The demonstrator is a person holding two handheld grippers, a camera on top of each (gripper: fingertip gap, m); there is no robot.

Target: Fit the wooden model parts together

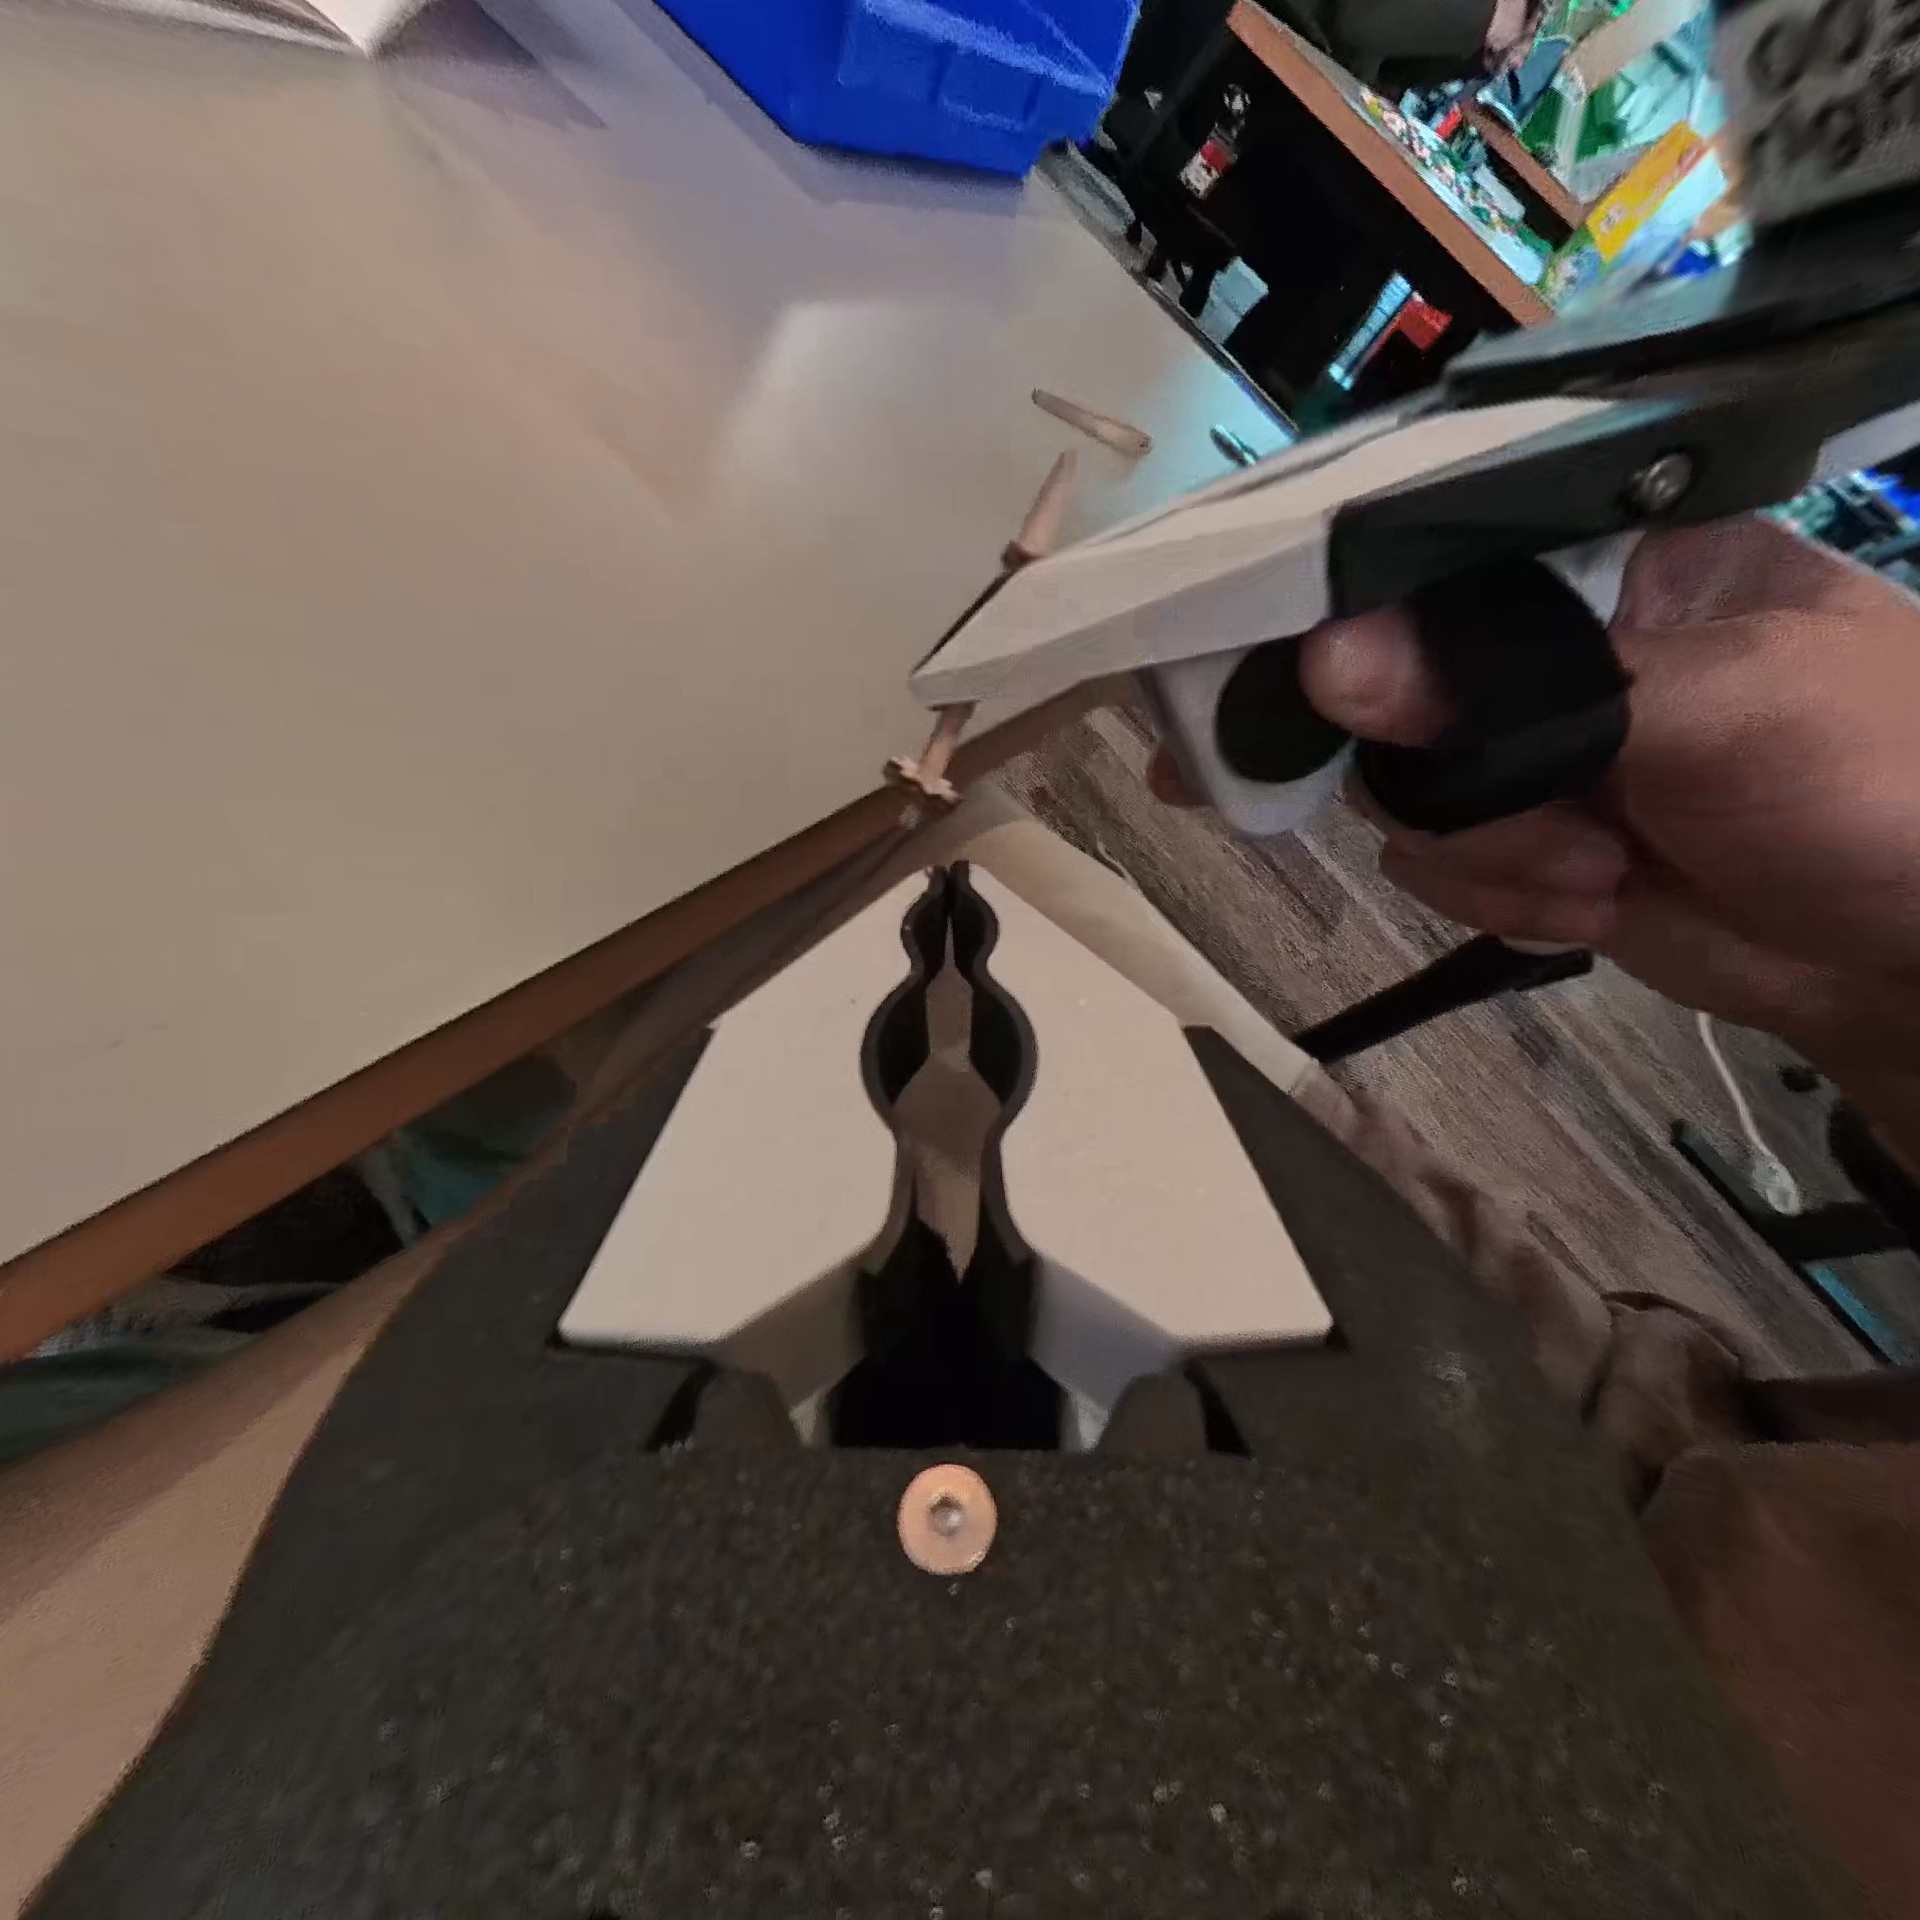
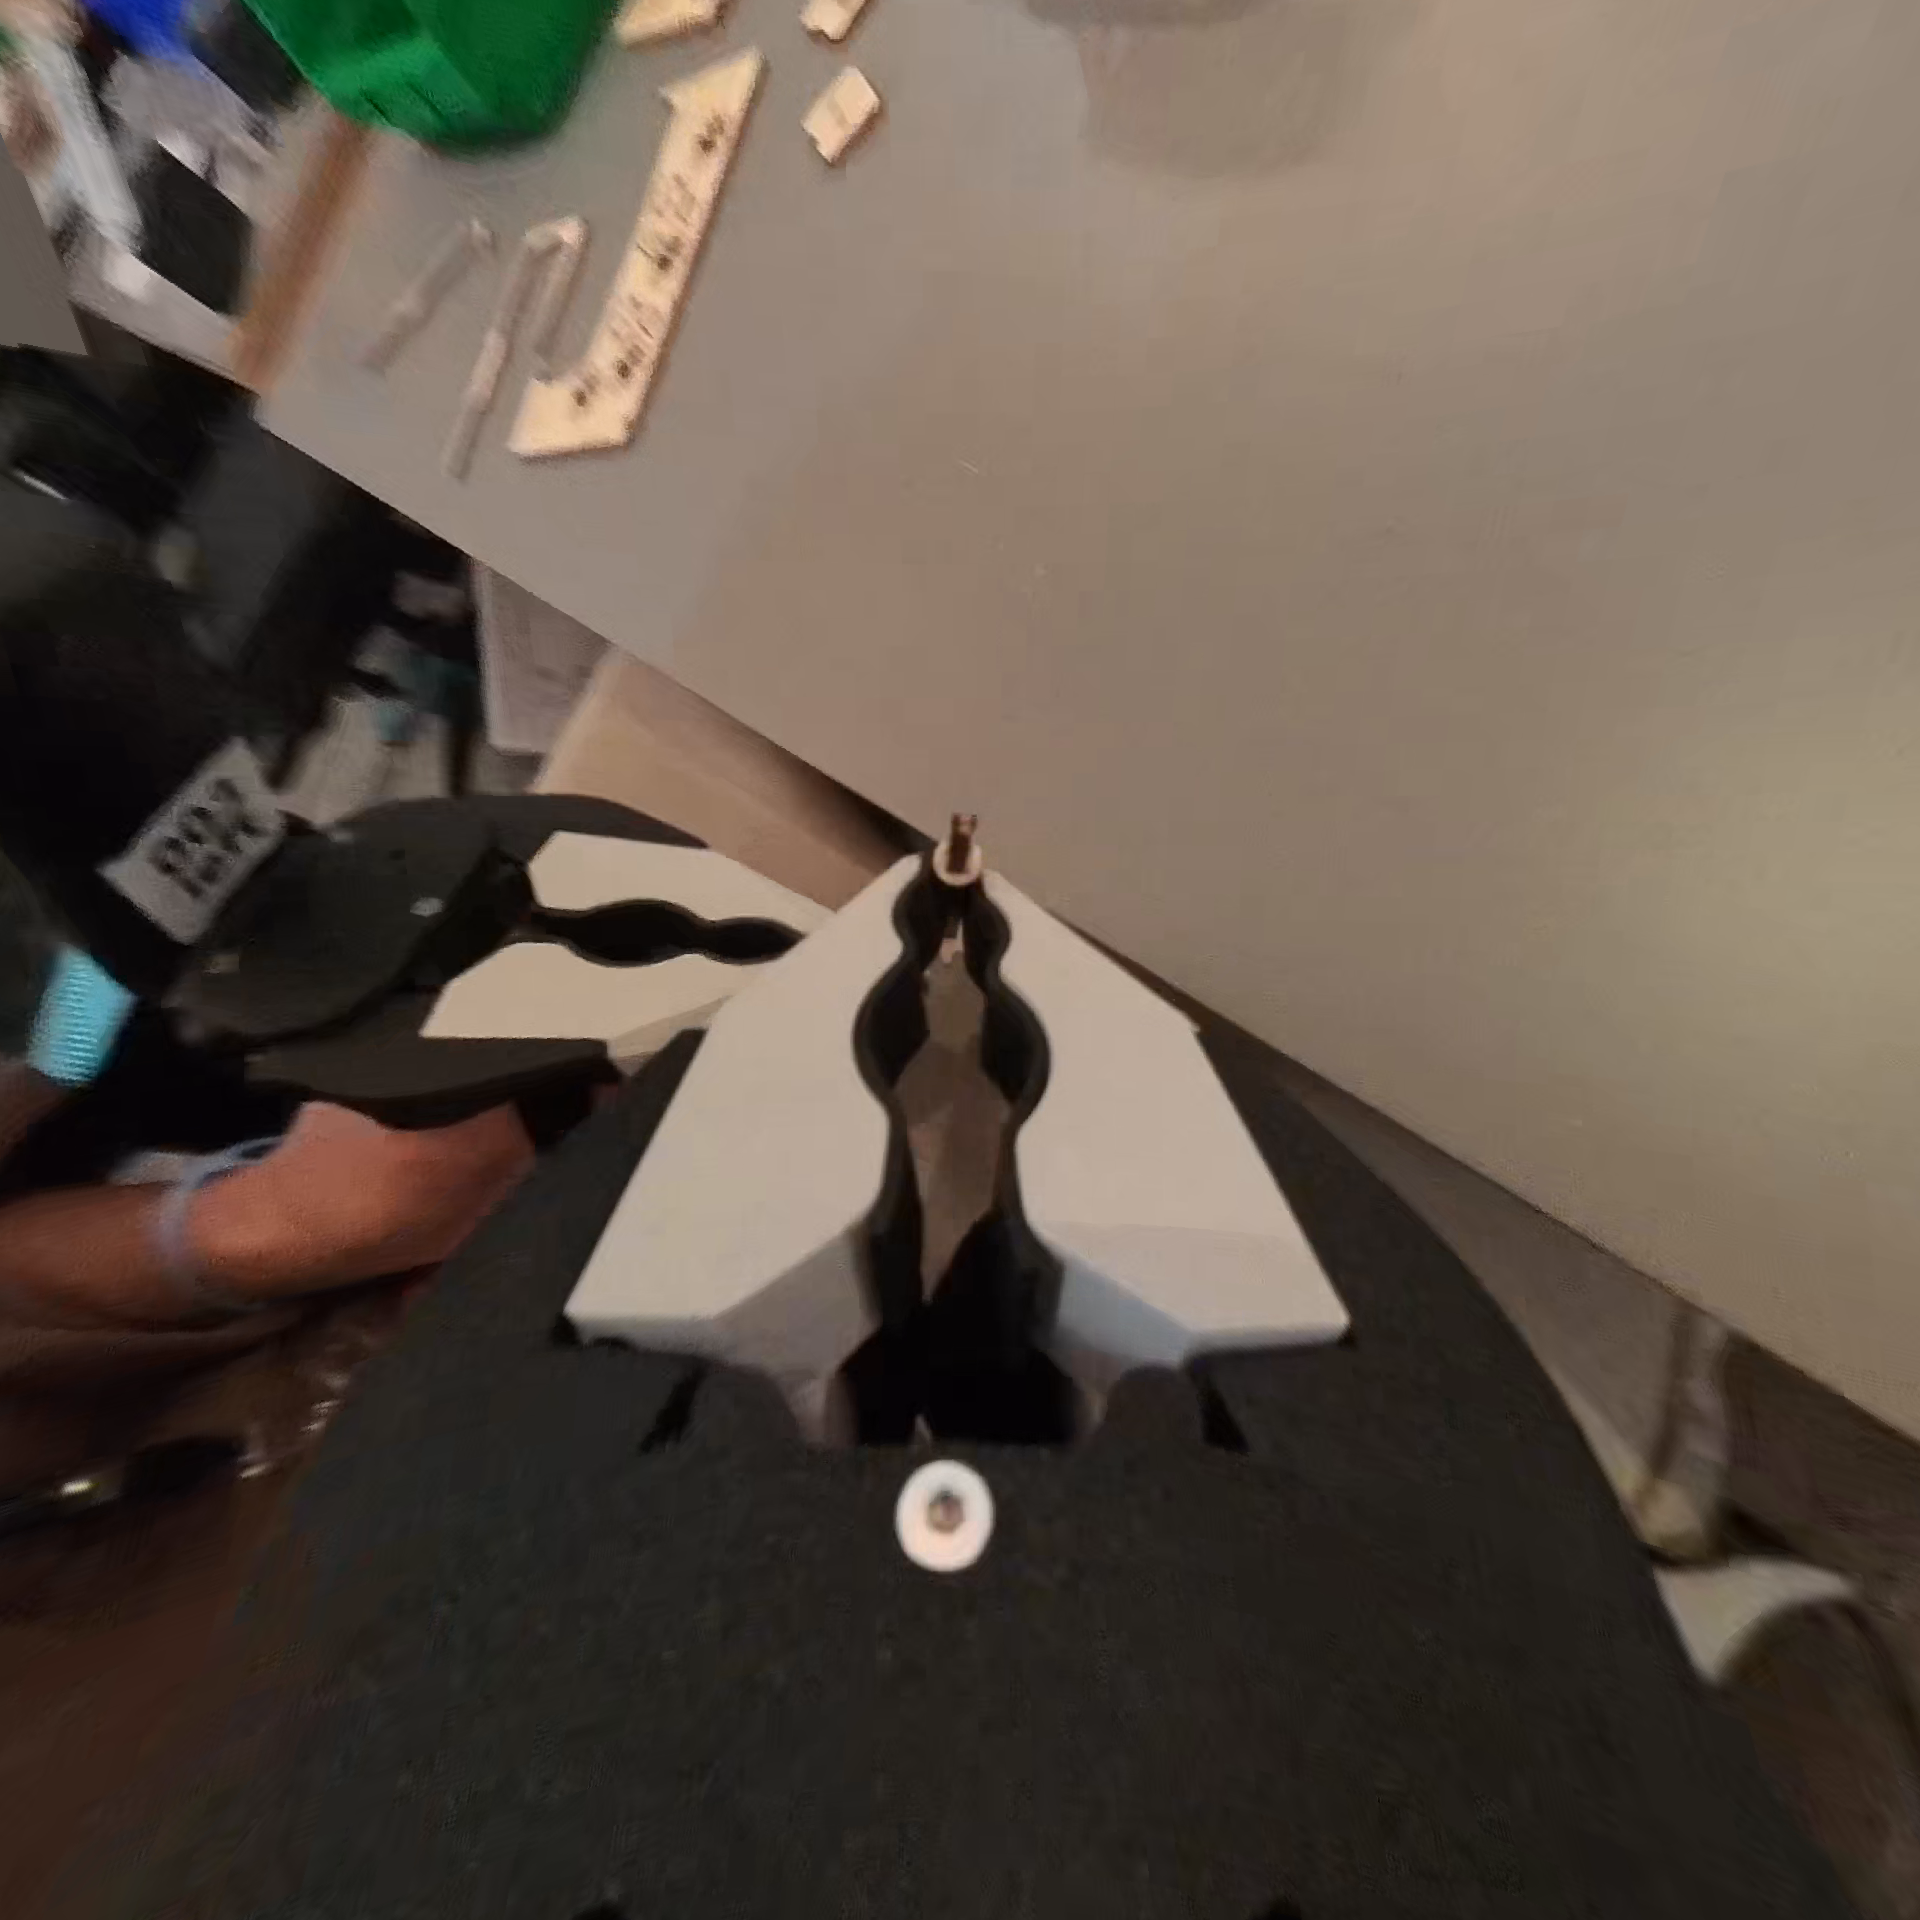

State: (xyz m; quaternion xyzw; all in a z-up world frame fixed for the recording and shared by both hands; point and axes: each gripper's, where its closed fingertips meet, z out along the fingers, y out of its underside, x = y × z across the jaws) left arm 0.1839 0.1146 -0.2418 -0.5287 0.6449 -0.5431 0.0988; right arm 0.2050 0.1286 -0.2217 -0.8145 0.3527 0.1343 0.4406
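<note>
My right gripper [image 2: 958,883] is shut on a small wooden peg [image 2: 961,840] that sticks out past its tips, just over the table's near edge. In the left wrist view the right gripper [image 1: 935,691] comes in from the right, and the peg [image 1: 925,769] hangs from its tip with a toothed head at the bottom. My left gripper [image 1: 951,883] is shut with nothing visible in it, just below that peg. It also shows in the right wrist view [image 2: 790,940]. Two more pegs [image 1: 1081,421] lie on the table.
A long arrow-ended wooden strip [image 2: 649,260], thin sticks [image 2: 520,322] and small wooden blocks [image 2: 842,114] lie on the grey table [image 2: 1351,468] at the far left. A blue bin [image 1: 904,73] and a green object [image 2: 447,62] stand at the back. Shelves stand beyond the table.
</note>
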